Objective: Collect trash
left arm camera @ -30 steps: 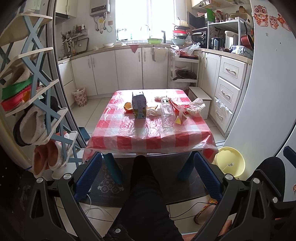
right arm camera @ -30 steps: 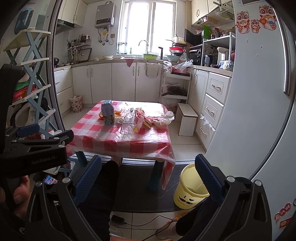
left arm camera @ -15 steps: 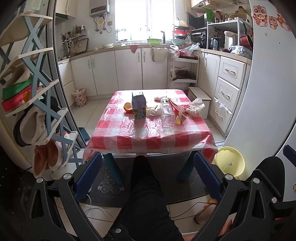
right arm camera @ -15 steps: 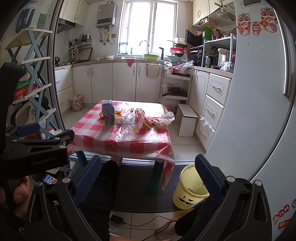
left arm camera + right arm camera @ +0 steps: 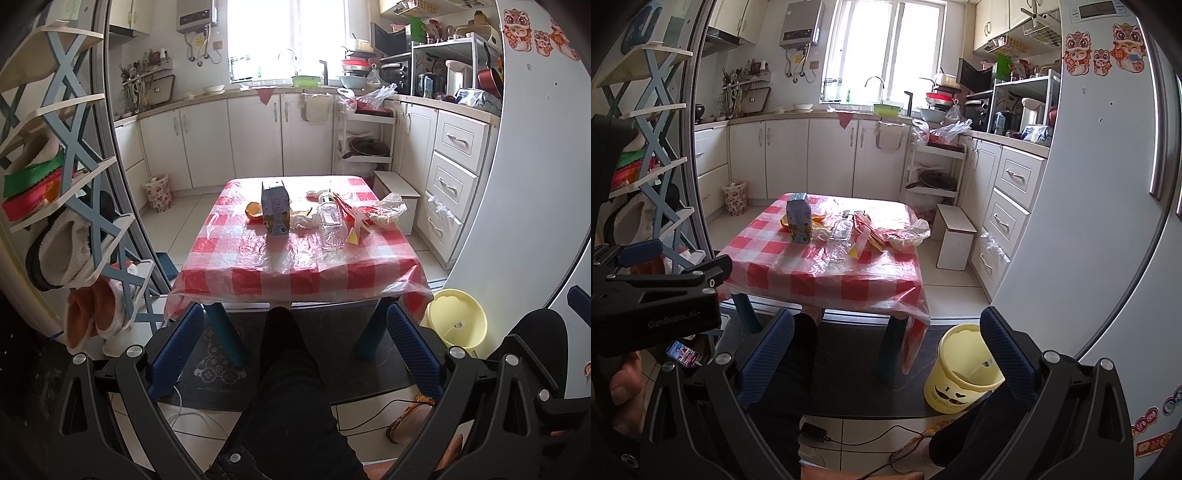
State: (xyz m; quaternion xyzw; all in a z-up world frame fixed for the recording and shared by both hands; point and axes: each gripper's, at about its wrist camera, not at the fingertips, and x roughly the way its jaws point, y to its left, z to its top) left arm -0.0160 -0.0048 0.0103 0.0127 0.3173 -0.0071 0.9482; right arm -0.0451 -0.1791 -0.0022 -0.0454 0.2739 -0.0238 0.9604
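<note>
A low table with a red-checked cloth (image 5: 295,273) (image 5: 827,280) holds trash: a blue carton (image 5: 275,212) (image 5: 799,218), a clear plastic bottle (image 5: 331,226) (image 5: 842,230), orange peel (image 5: 254,210), crumpled tissue (image 5: 303,220), red and yellow wrappers (image 5: 356,221) (image 5: 866,232) and a crumpled plastic bag (image 5: 389,212) (image 5: 908,232). A yellow bin (image 5: 456,319) (image 5: 964,369) stands on the floor at the table's right front corner. My left gripper (image 5: 295,349) and right gripper (image 5: 886,349) are both open and empty, well short of the table.
My legs in black trousers (image 5: 291,387) stretch under the table on a dark mat. A shoe rack (image 5: 74,221) stands left, the white fridge (image 5: 1108,221) right, a white step stool (image 5: 955,236) and cabinets behind. Cables lie on the floor tiles.
</note>
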